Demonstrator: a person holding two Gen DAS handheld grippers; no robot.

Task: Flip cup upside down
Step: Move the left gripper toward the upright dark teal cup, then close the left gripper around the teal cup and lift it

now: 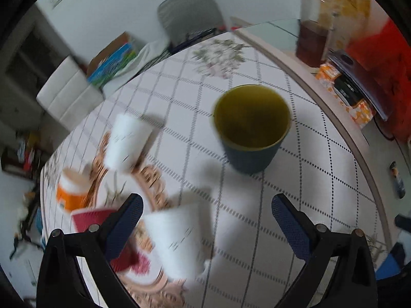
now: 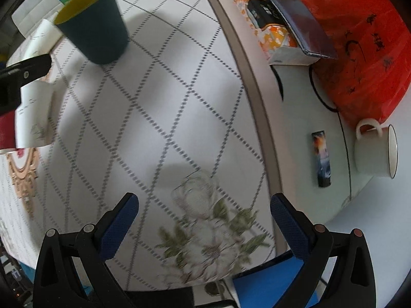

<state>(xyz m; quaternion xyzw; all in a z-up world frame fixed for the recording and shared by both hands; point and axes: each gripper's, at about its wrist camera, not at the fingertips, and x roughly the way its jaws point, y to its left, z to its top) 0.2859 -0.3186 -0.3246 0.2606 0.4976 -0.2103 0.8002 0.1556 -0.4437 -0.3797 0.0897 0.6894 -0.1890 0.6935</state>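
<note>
A dark teal cup with a yellow inside [image 1: 250,128] stands upright, mouth up, on the checked tablecloth. It also shows in the right wrist view [image 2: 95,23] at the top left. My left gripper [image 1: 206,215] is open and empty, a short way in front of the cup. My right gripper [image 2: 204,213] is open and empty over bare cloth, far from the cup. Two white paper cups [image 1: 177,238] [image 1: 127,141] stand upside down to the left, on or near a patterned plate [image 1: 154,190].
An orange-and-white cup [image 1: 70,190] and a red cup [image 1: 90,218] stand at the left. A red bag [image 2: 359,56], boxes [image 2: 277,36], a white mug [image 2: 376,151] and a dark bar [image 2: 322,159] lie on the bare tabletop right of the cloth. A grey chair [image 1: 190,15] stands behind.
</note>
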